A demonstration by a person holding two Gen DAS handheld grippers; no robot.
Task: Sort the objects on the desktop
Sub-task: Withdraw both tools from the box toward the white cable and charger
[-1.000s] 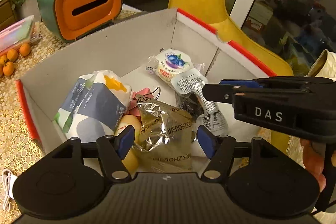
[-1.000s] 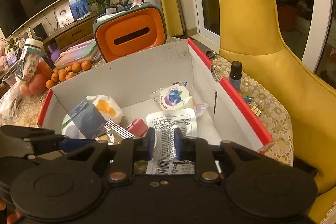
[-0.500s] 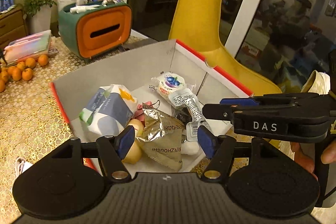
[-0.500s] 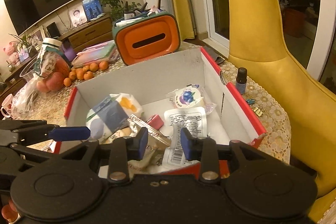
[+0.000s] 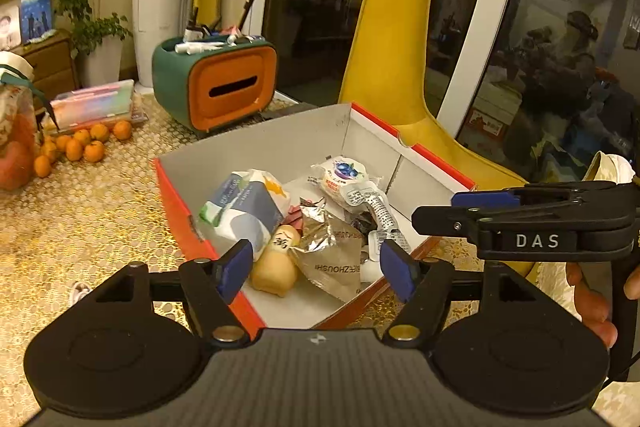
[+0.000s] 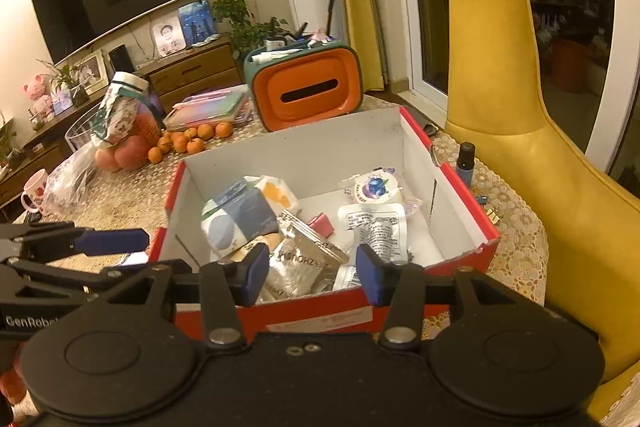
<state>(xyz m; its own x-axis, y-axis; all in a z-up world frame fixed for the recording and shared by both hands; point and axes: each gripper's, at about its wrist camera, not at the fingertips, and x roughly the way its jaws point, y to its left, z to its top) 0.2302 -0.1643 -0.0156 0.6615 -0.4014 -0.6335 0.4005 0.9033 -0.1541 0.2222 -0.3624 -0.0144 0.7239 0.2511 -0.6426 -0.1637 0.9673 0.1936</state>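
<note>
A red box [image 6: 452, 271] with white inner walls sits on the bench [image 5: 80, 211], which is covered by a gold lace cloth, in the middle of both views. Inside it lie a blue and white tissue pack [image 6: 240, 217] at the left, a silver foil packet [image 6: 308, 259] in front, a round blueberry-printed snack [image 6: 374, 187] toward the back right, a white printed pouch [image 6: 378, 231] just in front of that snack, and a small pink item [image 6: 322, 225] between the packs. The left wrist view also shows a pale yellow piece [image 5: 276, 265] at the box's near edge.

The left hand-held gripper [image 5: 316, 269] hangs above the near left corner of the box, its blue pads well apart, nothing between them. The right hand-held gripper [image 6: 312, 275] hangs over the near wall; its jaws have just been opening and stand apart, gripping nothing.

Behind the box stands a green and orange organizer [image 6: 306, 87]. Small oranges [image 6: 188, 141] lie at the left. A small dark bottle [image 6: 465, 163] stands right of the box, beside a yellow chair [image 6: 520, 147].
</note>
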